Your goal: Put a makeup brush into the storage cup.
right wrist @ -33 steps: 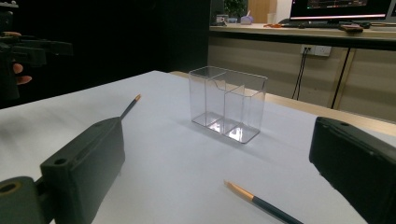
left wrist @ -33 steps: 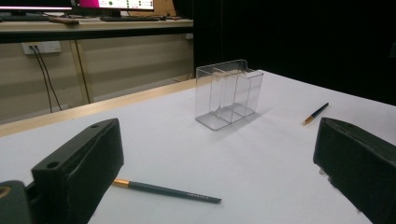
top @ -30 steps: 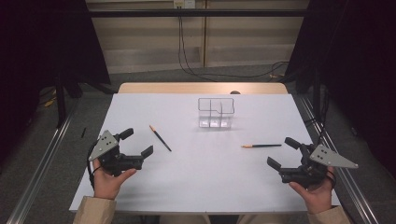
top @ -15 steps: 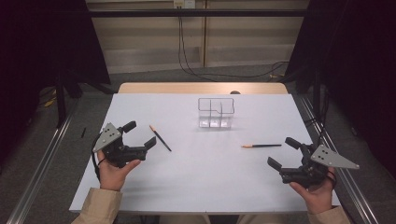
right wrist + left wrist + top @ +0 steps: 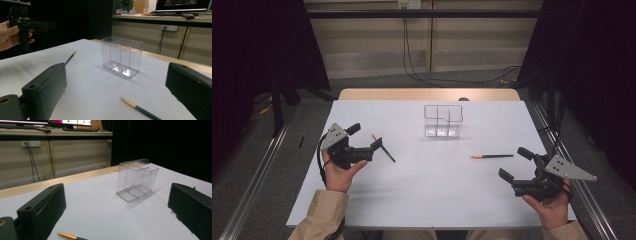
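The left gripper (image 5: pixel 366 139), held in the person's left hand (image 5: pixel 339 170), is hovering just over the near-left pencil (image 5: pixel 383 146), with its jaws spread wide and gripping nothing. That pencil is lying flat on the white table (image 5: pixel 427 200), well to the near left of the clear organizer (image 5: pixel 442 120). In the left gripper view, the pencil's gold-coloured end (image 5: pixel 67 236) is showing low between the two black jaws.

The right gripper (image 5: pixel 518 164), held in the right hand (image 5: pixel 552 207), is also standing wide open and empty. It is waiting to the near right of the organizer, just short of the second pencil (image 5: pixel 492 156).

As for progress, the work appears to be barely starting. Both pencils are lying on the table, the organizer's compartments are looking empty, and both picking up and placing seem to be left to do.

Some things are hard to make out. The left gripper is covering part of the near-left pencil from above, so whether a jaw is touching it cannot be told. The organizer's clear walls are blurring its inner dividers.
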A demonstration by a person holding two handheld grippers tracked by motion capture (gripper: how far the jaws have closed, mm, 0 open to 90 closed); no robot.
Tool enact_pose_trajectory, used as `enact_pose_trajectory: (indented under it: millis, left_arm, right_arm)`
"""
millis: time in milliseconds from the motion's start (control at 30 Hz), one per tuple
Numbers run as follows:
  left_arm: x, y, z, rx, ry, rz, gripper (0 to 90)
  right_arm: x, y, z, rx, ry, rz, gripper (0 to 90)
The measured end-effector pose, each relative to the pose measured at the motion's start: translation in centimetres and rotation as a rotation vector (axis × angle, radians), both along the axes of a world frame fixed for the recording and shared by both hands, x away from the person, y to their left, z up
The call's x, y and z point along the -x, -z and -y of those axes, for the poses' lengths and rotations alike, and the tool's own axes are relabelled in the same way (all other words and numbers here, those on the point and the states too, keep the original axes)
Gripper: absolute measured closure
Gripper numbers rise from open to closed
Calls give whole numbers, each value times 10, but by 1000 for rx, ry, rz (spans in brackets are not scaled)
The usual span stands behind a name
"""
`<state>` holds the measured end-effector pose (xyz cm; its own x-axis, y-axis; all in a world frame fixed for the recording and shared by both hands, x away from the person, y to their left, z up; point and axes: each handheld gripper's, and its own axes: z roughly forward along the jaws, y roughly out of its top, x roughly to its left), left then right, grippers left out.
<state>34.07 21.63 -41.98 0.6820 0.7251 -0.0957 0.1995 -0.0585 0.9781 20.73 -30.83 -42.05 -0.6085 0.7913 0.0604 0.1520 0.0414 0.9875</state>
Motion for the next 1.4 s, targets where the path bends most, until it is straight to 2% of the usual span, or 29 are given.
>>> enact_pose_trajectory:
  millis: [167,633,967,1300,1400]
  left_arm:
    - [-8,2,-2,18,-30,-20,11]
    - [-31,10,3,19,-73,-78,11]
    - [-45,20,5,-17,-125,-167,11]
    - [-54,25,12,-50,-136,-188,11]
    - [-58,27,17,-70,-150,-220,12]
  right_arm:
    - [0,0,0,4,-5,0,29]
    - [-1,1,-1,13,-12,-1,29]
    - [-1,2,-2,8,-19,-3,29]
    - [-1,2,-3,14,-26,-1,29]
    - [-1,2,-2,16,-25,-4,29]
